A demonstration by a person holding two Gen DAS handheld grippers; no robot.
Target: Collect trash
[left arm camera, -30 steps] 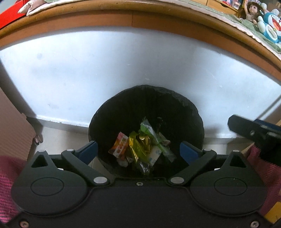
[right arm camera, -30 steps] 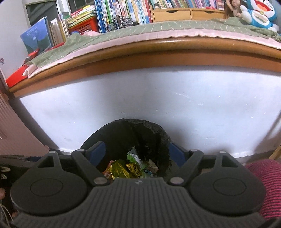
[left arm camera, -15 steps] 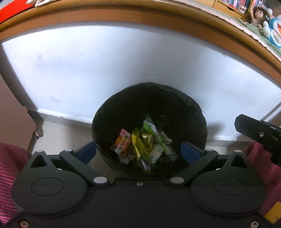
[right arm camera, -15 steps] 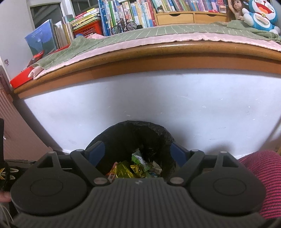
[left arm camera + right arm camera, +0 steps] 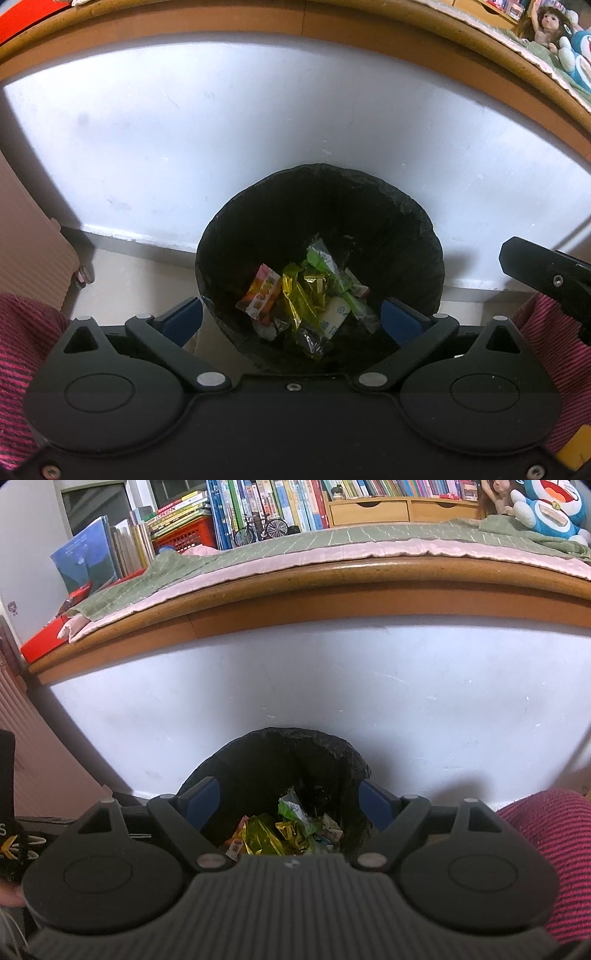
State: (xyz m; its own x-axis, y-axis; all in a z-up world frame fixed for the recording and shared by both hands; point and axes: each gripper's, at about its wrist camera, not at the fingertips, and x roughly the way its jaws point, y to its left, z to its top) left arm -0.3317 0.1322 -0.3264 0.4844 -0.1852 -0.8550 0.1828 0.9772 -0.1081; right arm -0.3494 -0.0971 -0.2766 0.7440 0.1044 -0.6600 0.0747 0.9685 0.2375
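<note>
- Black-lined trash bin [image 5: 321, 206] on the floor against a white panel [image 5: 221, 122]; inside lies a heap of wrappers [image 5: 306, 299]: gold foil, green, one orange-pink.
- Left gripper [image 5: 291, 319] above the bin, jaws spread wide, nothing between them.
- Right gripper [image 5: 290, 805] also over the bin, jaws spread, empty.
- Versus a second ago: the left view has shifted a little, bin now lower and further right; right view about the same.
- Wooden bed edge [image 5: 332, 579] above the panel, green blanket [image 5: 295, 544], bookshelf [image 5: 258, 502], blue plush toy [image 5: 546, 509].
</note>
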